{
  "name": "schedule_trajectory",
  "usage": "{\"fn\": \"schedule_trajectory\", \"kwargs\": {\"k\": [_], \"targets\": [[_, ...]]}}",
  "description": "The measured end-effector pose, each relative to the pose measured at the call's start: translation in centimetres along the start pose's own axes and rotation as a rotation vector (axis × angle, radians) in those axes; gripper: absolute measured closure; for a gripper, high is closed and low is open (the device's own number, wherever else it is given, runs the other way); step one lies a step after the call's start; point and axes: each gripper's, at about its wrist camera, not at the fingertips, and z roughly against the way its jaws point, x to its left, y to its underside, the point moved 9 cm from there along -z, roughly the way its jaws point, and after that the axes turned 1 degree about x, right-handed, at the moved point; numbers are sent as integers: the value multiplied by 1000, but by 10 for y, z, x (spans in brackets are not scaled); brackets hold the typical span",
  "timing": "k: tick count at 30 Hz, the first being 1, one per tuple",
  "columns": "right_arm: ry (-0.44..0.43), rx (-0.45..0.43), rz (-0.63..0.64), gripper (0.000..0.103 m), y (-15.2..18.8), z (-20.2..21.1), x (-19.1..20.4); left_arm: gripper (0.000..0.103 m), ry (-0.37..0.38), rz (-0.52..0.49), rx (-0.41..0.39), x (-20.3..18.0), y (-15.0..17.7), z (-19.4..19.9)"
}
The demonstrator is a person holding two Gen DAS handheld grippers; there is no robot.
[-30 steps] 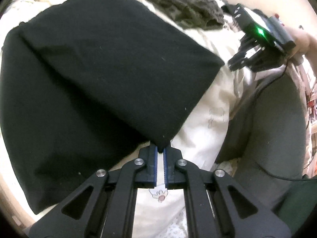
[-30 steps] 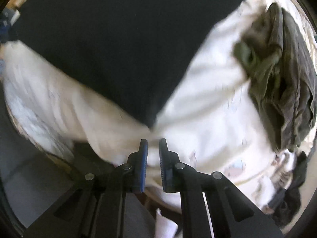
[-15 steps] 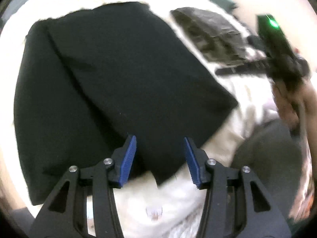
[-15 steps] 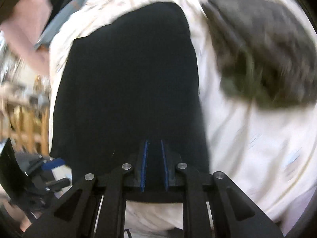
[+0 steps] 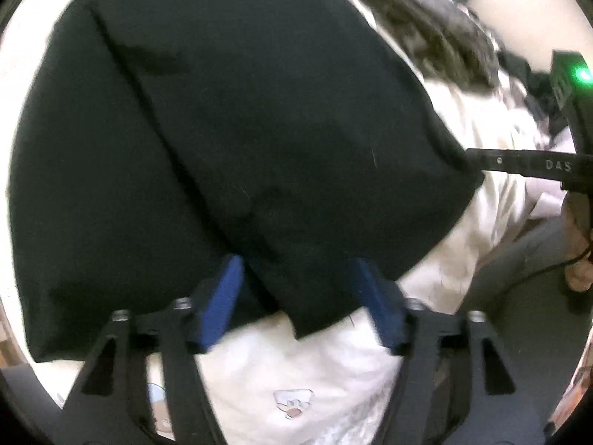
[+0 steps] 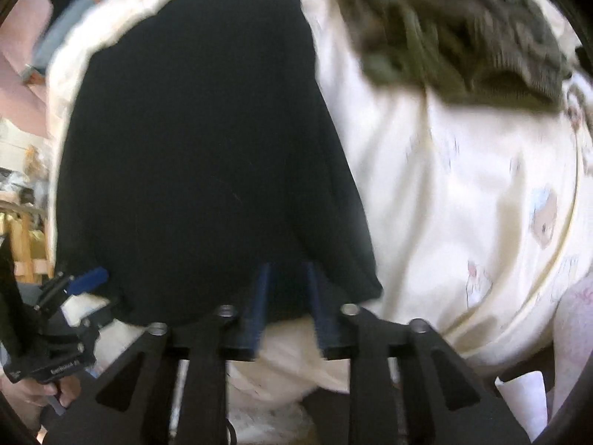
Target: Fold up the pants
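Note:
Black pants (image 5: 229, 141) lie folded on a white bed cover (image 5: 333, 389). My left gripper (image 5: 298, 293) hangs over their near corner. Its jaws are opening, and the corner lies loose between the blue pads (image 5: 222, 296) without being pressed. In the right wrist view my right gripper (image 6: 287, 296) stands over another edge of the pants (image 6: 200, 155). Its jaws are opening too, with the hem between the pads and not pinched. One right finger (image 5: 519, 163) reaches the pants' right corner in the left wrist view. The left gripper's blue pad (image 6: 89, 278) shows at the lower left.
A crumpled dark grey-green garment (image 6: 463, 37) lies on the cover beyond the pants, and shows as the grey garment (image 5: 437, 37) in the left view. Grey bedding (image 5: 519, 296) drops off at the right. A hand (image 6: 37, 396) holds the left gripper's handle. White paper (image 6: 526, 396) sits low right.
The left jaws, shut on the pants corner a second ago, have spread wide and let it drop. The right gripper rolled round onto the pants' edge, and its jaws have parted.

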Motion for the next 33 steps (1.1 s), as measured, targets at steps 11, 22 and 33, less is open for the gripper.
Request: {"fn": "schedule_trajectory", "kwargs": {"k": [11, 22, 33], "targets": [[40, -9, -58, 45, -4, -32, -7, 25, -64, 78, -23, 27, 1, -8], [-455, -203, -308, 37, 39, 43, 35, 18, -256, 232, -218, 89, -9, 56], [-582, 39, -386, 37, 87, -53, 117, 18, -197, 410, -206, 116, 2, 58]]}}
